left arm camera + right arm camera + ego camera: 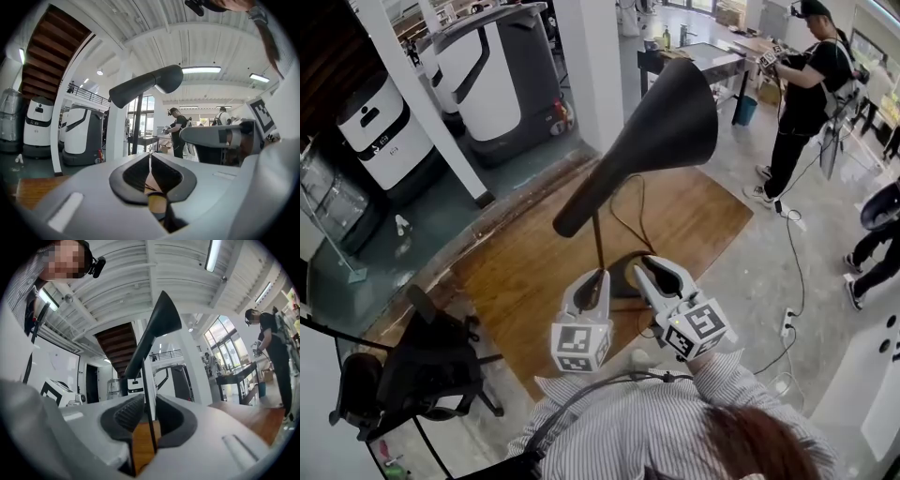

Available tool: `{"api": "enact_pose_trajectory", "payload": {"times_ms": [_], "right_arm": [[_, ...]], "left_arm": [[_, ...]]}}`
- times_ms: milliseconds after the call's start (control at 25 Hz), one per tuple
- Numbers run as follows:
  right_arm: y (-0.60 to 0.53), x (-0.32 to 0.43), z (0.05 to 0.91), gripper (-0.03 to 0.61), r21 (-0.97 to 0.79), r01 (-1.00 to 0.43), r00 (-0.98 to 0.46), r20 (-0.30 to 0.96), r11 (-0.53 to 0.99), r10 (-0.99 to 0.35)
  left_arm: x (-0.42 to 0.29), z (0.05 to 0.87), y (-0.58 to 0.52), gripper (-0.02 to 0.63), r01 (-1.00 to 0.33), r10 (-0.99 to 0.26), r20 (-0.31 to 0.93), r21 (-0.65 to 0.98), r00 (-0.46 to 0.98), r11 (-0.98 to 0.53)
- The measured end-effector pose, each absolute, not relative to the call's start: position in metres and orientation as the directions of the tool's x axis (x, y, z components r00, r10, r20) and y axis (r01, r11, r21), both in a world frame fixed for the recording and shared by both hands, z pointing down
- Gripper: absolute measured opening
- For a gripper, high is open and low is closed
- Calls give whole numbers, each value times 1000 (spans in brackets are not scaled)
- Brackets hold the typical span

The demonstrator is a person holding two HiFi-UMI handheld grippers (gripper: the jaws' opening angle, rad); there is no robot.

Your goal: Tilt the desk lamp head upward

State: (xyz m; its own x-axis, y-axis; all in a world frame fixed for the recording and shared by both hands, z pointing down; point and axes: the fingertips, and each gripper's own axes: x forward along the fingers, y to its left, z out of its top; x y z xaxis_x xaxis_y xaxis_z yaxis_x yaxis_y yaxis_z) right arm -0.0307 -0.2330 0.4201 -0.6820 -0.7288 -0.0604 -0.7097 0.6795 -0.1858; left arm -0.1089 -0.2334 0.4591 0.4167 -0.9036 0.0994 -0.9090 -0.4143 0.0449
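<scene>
Both grippers sit low by the lamp [661,131], angled upward. The left gripper [596,279] has its jaws pressed together, while the right gripper [649,269] holds its jaws apart around the thin stem [598,239].

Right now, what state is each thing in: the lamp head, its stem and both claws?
lamp head: tilted, wide end higher than narrow end; lit or not, cannot tell.
lamp stem: upright.
left claw: shut, tips together.
right claw: slightly apart, stem seen in its gap.
</scene>
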Motion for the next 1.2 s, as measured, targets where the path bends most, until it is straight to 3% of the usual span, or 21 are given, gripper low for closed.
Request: {"api": "enact_pose_trajectory", "payload": {"times_ms": [120, 360, 1200], "right_arm": [[-227, -44, 433, 76, -184, -691, -707, -31, 700, -706], [-221, -63, 450, 3, -133, -667, -742, 28, 733, -670], [-235, -57, 466, 2, -163, -678, -733, 88, 716, -674]], "left_arm": [[-109, 458, -229, 6, -906, -901, 87, 57, 424, -420], [-105, 466, -227, 5, -899, -895, 97, 96, 435, -426], [-97, 472, -239, 5, -889, -884, 106, 119, 455, -443]]}}
